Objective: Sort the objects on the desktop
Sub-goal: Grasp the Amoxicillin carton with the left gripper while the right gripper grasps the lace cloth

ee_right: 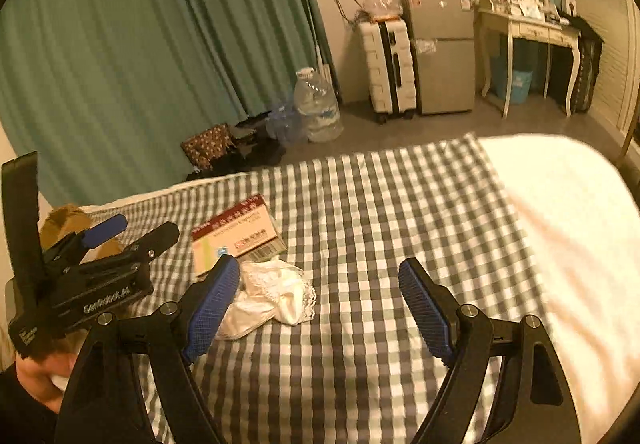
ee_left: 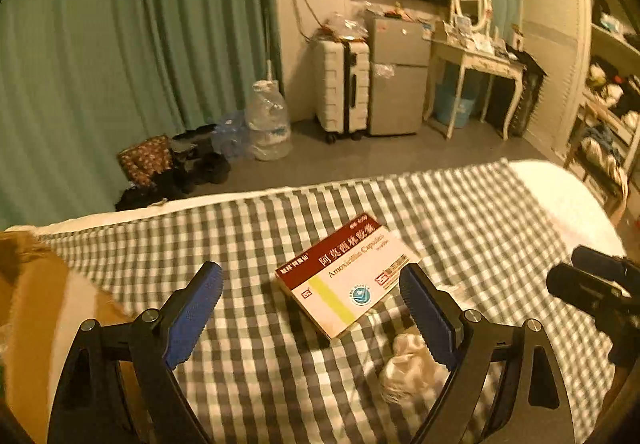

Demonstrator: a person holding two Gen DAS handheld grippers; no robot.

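A flat medicine box point(ee_left: 346, 274), white with a dark red band, lies on the checked cloth point(ee_left: 460, 212). My left gripper point(ee_left: 312, 284) is open and empty, its blue pads to either side of the box and just short of it. A crumpled white lace cloth point(ee_left: 408, 368) lies below the right pad. In the right wrist view the box point(ee_right: 236, 236) and the lace cloth point(ee_right: 272, 294) lie left of centre. My right gripper point(ee_right: 320, 284) is open and empty, its left pad over the lace cloth's edge. The left gripper point(ee_right: 120, 232) shows at far left.
A brown cardboard box point(ee_left: 36, 304) sits at the cloth's left edge. White bedding point(ee_right: 568, 212) lies to the right of the cloth. Beyond are a green curtain, a water jug point(ee_left: 268, 124), a suitcase, a small fridge and a dressing table.
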